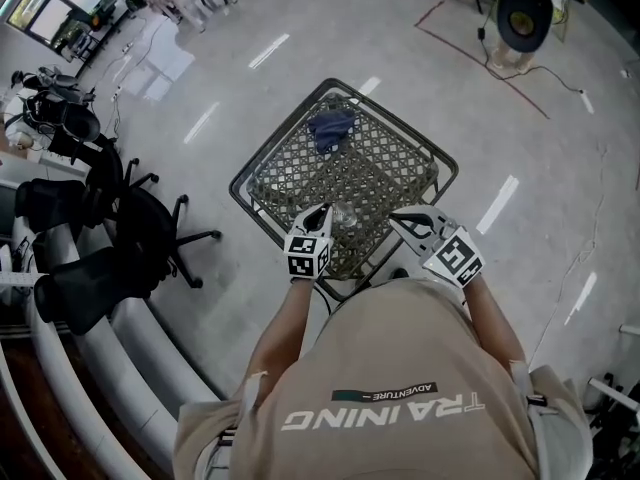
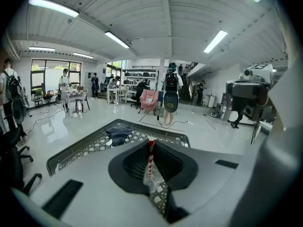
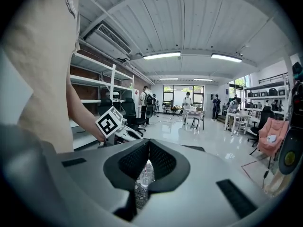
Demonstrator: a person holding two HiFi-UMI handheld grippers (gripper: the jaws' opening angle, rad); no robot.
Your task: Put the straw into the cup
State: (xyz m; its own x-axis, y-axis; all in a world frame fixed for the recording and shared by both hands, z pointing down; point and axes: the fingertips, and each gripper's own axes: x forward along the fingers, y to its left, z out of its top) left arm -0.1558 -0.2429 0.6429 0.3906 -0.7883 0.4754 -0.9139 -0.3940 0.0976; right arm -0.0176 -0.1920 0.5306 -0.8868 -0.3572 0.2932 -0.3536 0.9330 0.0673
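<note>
The red-and-white striped straw stands upright, clamped between the closed jaws of my left gripper, above the near edge of the lattice table. Just right of it, the clear cup sits between the jaws of my right gripper, which are pressed onto it. The straw's lower end is near the cup; I cannot tell whether it is inside. A blue cloth lies on the table's far side.

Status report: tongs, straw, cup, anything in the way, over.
Left tongs shut on striped straw. Right tongs shut on clear cup, over mesh table. Straw entry unclear. Blue cloth lies clear at far end.
</note>
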